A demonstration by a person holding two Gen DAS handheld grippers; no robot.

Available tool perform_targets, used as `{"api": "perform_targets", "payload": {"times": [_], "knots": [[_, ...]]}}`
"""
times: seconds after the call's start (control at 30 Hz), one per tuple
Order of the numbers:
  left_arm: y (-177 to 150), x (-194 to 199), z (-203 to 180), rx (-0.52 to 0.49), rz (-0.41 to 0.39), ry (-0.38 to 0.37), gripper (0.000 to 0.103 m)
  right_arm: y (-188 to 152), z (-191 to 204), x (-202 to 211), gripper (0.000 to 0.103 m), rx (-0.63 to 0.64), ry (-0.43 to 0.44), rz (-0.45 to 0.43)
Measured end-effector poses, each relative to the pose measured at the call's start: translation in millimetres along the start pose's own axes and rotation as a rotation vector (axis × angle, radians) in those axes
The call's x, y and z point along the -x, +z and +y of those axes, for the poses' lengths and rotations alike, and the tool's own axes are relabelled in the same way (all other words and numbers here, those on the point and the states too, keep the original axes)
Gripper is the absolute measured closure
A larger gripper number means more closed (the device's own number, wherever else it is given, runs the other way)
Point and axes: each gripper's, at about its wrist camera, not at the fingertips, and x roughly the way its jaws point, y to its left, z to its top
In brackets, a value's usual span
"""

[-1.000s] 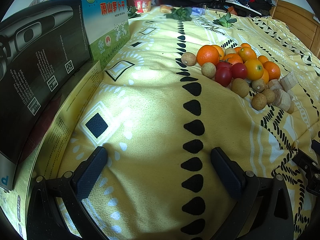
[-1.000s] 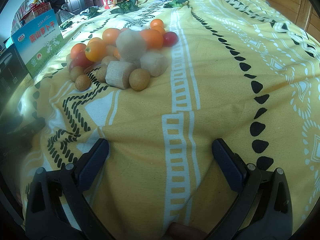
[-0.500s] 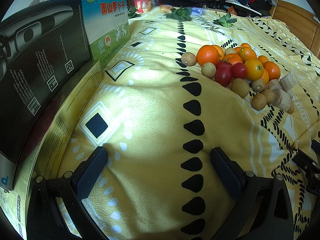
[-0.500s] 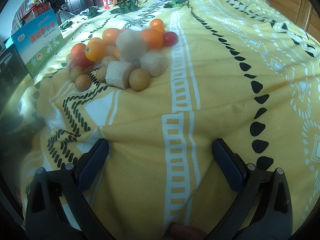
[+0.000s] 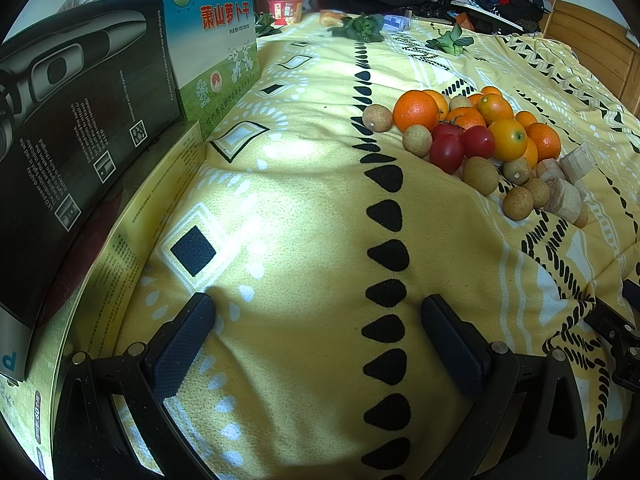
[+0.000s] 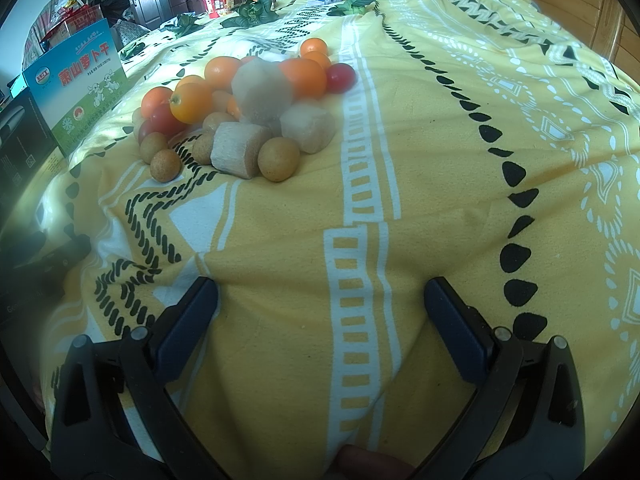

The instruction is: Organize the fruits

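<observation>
Tongs wide — fruit pile beyond.

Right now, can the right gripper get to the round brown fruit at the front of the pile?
Probably yes. The right gripper is open and empty, only bare yellow blanket lies between it and the brown fruit, and that fruit sits on the pile's near edge.
</observation>
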Motion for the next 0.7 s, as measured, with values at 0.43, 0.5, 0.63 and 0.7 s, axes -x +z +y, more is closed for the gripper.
{"api": "perform_targets", "payload": {"times": [0.43,0.5,0.63,0.7], "knots": [[5,11,-1,-0.008,0.013,-0.118,0.001,0,0,2,0.000,-0.002,0.004,-0.006],[13,21,-4,-0.016,-0.005,-0.240,0.004,0,0,2,0.000,-0.002,0.005,-0.007],[40,32,-18,-0.004,-0.029,-0.407,0.024,-1,-2,3,0.000,-0.007,0.014,-0.010],[55,29,-28,0.014,-0.004,-0.454,0.035,-1,-2,3,0.000,-0.008,0.015,-0.010]]}}
